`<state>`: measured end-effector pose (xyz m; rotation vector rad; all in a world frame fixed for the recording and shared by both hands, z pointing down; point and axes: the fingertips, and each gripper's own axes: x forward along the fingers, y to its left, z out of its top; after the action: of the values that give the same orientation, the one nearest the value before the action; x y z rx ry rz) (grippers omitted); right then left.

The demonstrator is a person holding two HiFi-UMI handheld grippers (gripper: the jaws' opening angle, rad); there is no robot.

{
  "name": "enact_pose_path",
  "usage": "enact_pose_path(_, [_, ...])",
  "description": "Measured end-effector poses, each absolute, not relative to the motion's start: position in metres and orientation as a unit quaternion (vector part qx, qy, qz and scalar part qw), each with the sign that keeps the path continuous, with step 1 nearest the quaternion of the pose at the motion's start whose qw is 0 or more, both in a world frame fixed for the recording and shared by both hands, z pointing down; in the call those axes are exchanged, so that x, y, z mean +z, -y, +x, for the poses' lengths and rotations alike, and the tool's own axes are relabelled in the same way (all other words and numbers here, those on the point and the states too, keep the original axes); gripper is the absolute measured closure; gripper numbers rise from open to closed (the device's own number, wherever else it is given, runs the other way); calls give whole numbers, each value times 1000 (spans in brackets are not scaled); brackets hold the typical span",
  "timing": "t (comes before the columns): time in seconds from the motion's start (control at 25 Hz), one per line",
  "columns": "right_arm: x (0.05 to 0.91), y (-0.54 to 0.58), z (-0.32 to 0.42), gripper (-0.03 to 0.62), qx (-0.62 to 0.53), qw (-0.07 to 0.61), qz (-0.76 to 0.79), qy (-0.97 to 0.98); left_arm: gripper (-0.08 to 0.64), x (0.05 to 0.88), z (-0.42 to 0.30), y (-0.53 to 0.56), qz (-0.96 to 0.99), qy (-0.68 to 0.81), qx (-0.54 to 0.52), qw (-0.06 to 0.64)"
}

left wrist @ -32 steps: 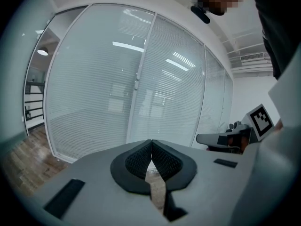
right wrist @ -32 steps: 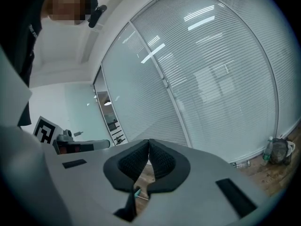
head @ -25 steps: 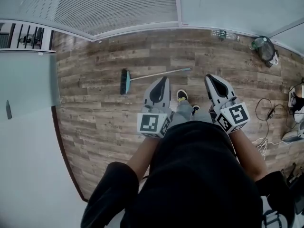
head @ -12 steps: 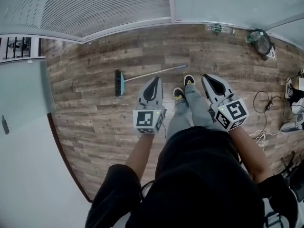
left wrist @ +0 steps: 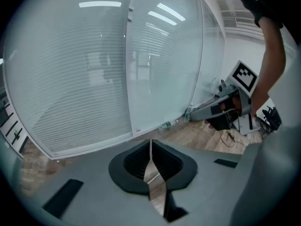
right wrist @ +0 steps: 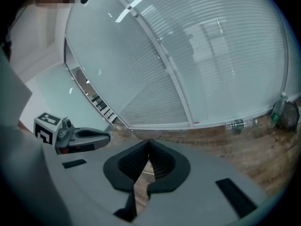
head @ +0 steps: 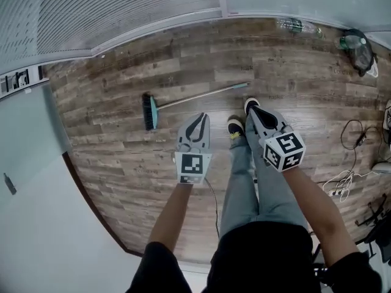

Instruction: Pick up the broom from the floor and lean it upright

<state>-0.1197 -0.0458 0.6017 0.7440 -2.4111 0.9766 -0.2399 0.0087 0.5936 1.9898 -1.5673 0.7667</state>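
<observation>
Left gripper [head: 199, 118] and right gripper [head: 254, 110] are pointing down and forward over the wood floor [head: 116, 157], both with jaws clenched on nothing. The person's shoes [head: 235, 127] are standing between the two tips. The broom [head: 195, 96] is lying flat just beyond the left gripper, brush head at left, handle end near the far shoe. Bare floor is lying open left of the brush. A glass wall [head: 122, 11] is bounding the far edge. A bottle [head: 296, 24] is lying at its base and cables [head: 345, 176] are trailing at the right.
</observation>
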Motion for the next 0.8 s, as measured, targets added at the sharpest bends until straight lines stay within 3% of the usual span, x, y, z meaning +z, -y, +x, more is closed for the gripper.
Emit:
enact_pose_path(0.48, [934,57,-153,577,516,213,369,743,529,986,-256,-24,723,416,484,264])
enact_pose_path(0.6, [998,43,-146,577,525,227,403,714,370,1066,-256,-38,720,383,513,269])
enact_pose_path(0.8, [1069,10,-144,577,532,261,398,701,371,1178,-266,-57,696,359,565,259])
